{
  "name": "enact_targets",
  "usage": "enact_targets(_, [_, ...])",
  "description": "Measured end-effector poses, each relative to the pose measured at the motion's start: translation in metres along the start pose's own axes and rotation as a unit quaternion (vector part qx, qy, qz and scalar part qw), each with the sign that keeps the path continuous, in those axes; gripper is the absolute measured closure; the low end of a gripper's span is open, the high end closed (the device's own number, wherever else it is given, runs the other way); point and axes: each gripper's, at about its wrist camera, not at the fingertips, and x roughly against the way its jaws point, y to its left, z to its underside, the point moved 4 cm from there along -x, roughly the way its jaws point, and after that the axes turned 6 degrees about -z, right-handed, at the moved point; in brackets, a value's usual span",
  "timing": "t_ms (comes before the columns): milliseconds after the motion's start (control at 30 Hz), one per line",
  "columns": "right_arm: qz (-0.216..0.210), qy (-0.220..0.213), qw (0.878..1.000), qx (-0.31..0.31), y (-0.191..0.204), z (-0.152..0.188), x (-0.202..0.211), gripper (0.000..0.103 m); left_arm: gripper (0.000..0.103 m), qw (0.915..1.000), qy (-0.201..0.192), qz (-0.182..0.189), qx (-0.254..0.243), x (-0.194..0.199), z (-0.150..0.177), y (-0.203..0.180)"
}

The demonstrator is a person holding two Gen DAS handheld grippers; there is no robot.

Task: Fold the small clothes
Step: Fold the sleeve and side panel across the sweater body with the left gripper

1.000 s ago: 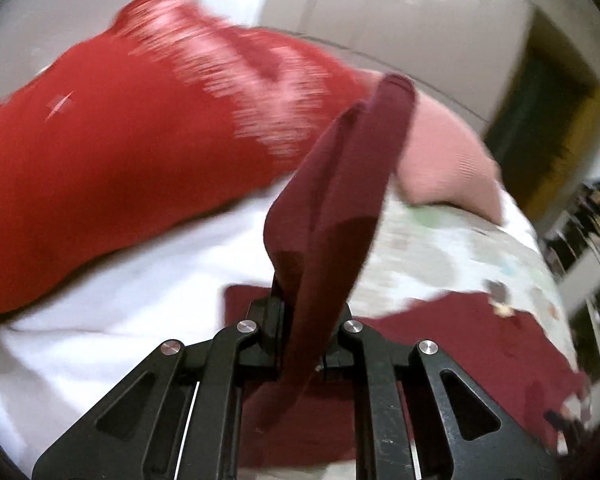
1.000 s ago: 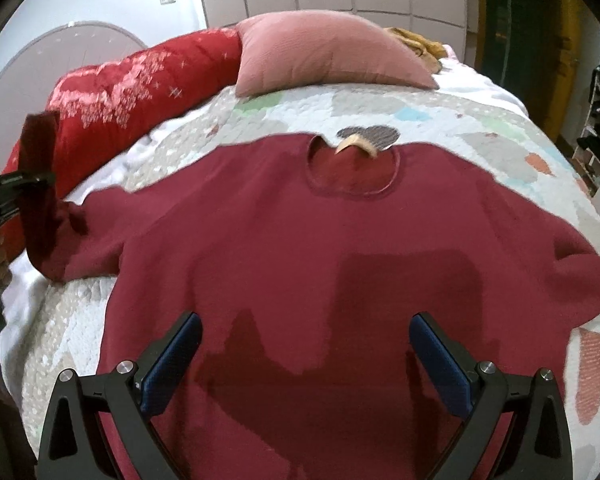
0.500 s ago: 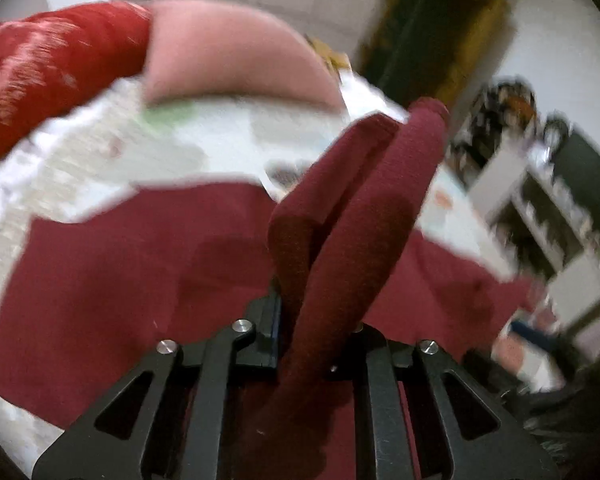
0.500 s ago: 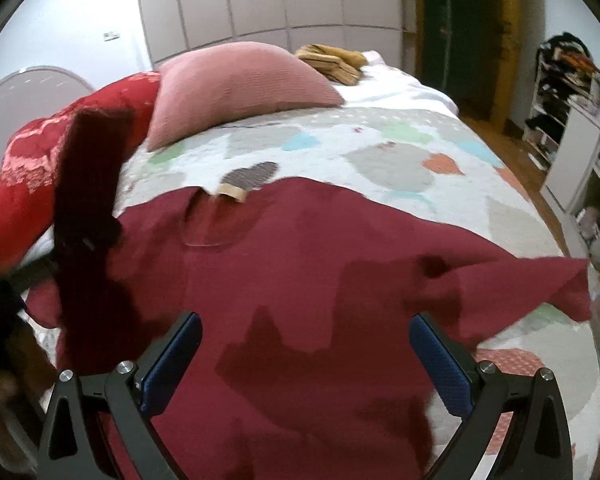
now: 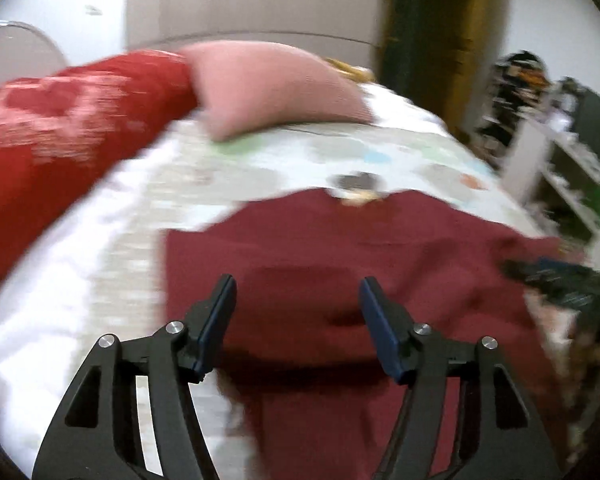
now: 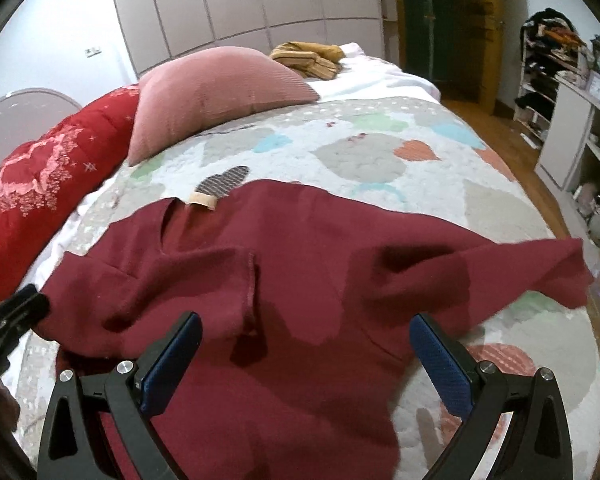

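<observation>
Right wrist view: a quilted patchwork bed [image 6: 380, 160] is spread with a maroon knit sweater [image 6: 300, 280], one sleeve folded across lower centre. A ribbed pink pillow [image 6: 212, 92] lies upper left. Both the right tool [image 6: 304, 356] and the left tool [image 5: 298, 320] are held wide, empty.

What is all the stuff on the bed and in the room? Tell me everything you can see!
sweater: one, dark red, spread on the quilt, one sleeve folded across its front
sleeve: one, dark red, stretched out toward the bed's right edge
quilt: one, pale with coloured patches, covering the bed
pillow: one, pink, at the head of the bed
comforter: one, bright red with pink pattern, bunched along the left side
bundle: one, mustard yellow cloth, behind the pillow
shelves: white, cluttered, by the right wall
left gripper: one, black with blue pads, open over the sweater
right gripper: one, black with blue pads, open over the sweater
</observation>
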Motion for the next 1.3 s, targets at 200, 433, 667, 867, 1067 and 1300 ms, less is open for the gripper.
enact_targets(200, [-0.007,0.012,1.000,0.020,0.019,-0.014,-0.036,0.000,0.039,0.9959,0.074,-0.028,0.042,-0.043,0.034,0.045])
enact_targets(433, [-0.040,0.059,0.996,0.049,0.027,-0.018,-0.090,0.055,0.039,0.9966,0.072,-0.028,0.029,-0.044,0.044,0.035])
enact_targets(667, [-0.039,-0.027,0.997,0.055,0.022,-0.054,-0.037,0.096,0.039,0.9984,0.032,-0.016,0.043,-0.029,0.024,0.029])
enact_targets(867, [0.044,-0.038,0.997,0.041,-0.009,-0.079,-0.036,0.096,0.039,0.9978,0.061,-0.018,0.016,-0.049,0.027,0.010])
enact_targets(1067, [0.106,0.016,0.994,0.037,-0.040,-0.067,-0.074,0.096,0.039,0.9985,0.047,-0.023,0.012,-0.039,0.022,0.013])
enact_targets(1300, [0.025,-0.007,1.000,0.014,-0.031,-0.057,-0.033,0.070,0.039,0.9976,0.051,-0.044,0.015,-0.052,0.008,0.012])
